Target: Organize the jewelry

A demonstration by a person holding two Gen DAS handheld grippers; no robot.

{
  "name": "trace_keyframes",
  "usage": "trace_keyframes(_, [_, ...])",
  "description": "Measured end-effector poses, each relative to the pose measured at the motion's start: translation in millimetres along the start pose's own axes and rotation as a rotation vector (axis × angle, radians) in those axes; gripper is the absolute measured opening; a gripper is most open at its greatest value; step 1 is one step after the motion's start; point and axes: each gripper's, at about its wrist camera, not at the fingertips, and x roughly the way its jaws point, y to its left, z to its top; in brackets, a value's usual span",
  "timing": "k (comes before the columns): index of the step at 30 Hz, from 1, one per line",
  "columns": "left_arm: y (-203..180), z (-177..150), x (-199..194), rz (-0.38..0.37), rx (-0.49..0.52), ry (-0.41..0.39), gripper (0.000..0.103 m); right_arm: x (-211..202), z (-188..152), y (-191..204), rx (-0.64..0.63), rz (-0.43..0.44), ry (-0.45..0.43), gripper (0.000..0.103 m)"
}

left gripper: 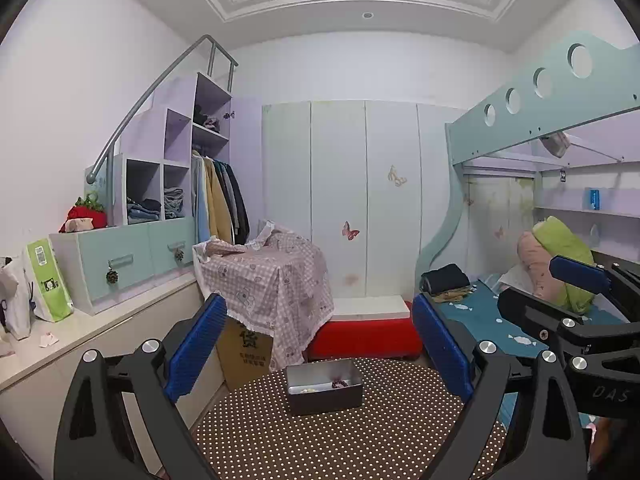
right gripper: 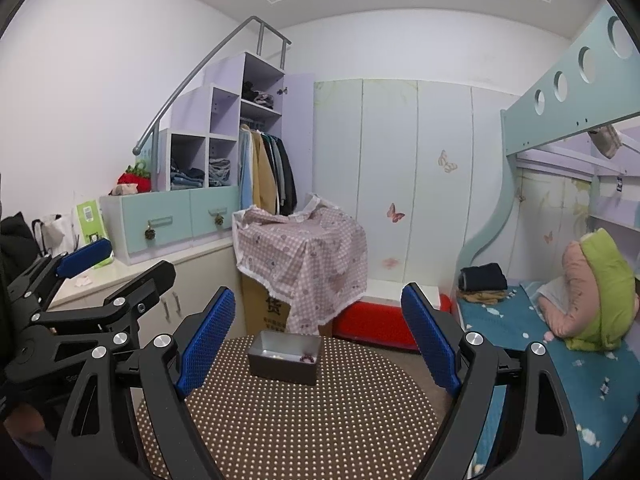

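A dark rectangular box with a pale lining stands on a round brown polka-dot table. Inside lie a dark beaded bracelet and a small pale piece. My left gripper is open and empty, held above the table's near side, behind the box. The right gripper shows at the right edge of this view. In the right wrist view the box sits ahead with the bracelet in it. My right gripper is open and empty. The left gripper shows at the left.
A cardboard carton under a pink checked cloth and a red bench stand behind the table. A white counter with bags runs along the left. A bunk bed with a teal sheet is on the right.
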Motion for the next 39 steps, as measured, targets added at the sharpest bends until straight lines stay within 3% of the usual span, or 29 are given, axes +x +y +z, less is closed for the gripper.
trace_keyframes(39, [1.1,-4.4,12.3,0.003,0.017,0.005,0.091,15.1,-2.3,-3.8,0.024,-0.008,0.015,0.085])
